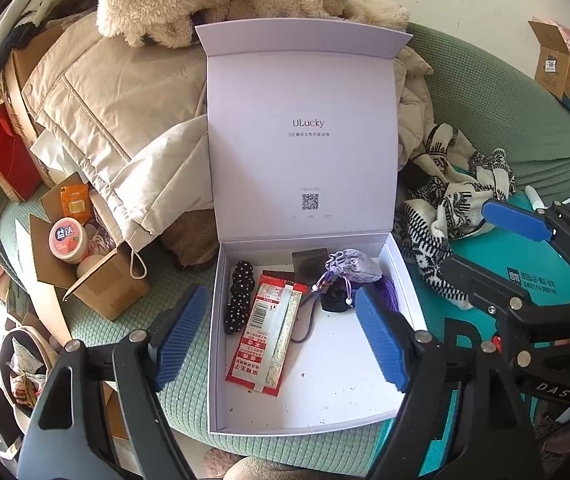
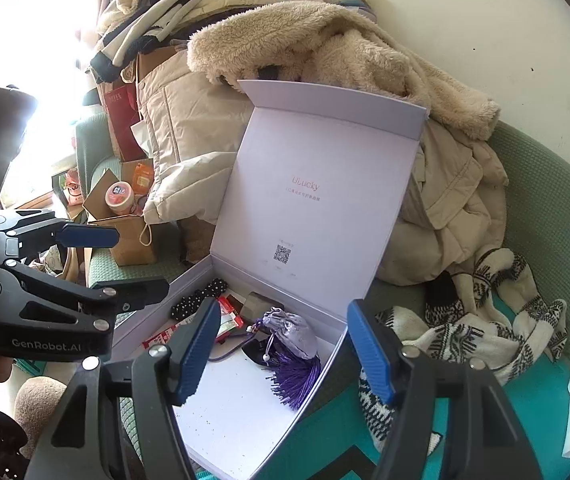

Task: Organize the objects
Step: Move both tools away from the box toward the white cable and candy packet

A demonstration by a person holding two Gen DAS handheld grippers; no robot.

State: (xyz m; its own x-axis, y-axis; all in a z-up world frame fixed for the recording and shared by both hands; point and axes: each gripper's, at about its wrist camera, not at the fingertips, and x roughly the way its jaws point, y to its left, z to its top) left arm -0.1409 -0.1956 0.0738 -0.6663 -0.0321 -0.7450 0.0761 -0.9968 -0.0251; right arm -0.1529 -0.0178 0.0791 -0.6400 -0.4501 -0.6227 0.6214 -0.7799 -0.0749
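An open white gift box (image 1: 325, 408) (image 2: 229, 432) lies on the green sofa with its lid (image 1: 303, 136) standing up. Inside lie a black dotted scrunchie (image 1: 239, 298), a red and white snack packet (image 1: 269, 340), a dark grey block (image 1: 310, 264) and a lilac pouch with a purple tassel (image 1: 351, 268) (image 2: 291, 332). My left gripper (image 1: 281, 340) is open and empty, above the box front. My right gripper (image 2: 285, 352) is open and empty over the box's right side; it also shows in the left wrist view (image 1: 517, 220).
A small cardboard box (image 1: 97, 276) with a pink jar (image 1: 68, 238) and an orange sachet (image 1: 75, 200) stands left of the gift box. Beige coats (image 1: 125, 92) pile behind. A black-and-white knit (image 1: 445, 208) lies right, on a teal sheet (image 1: 525, 256).
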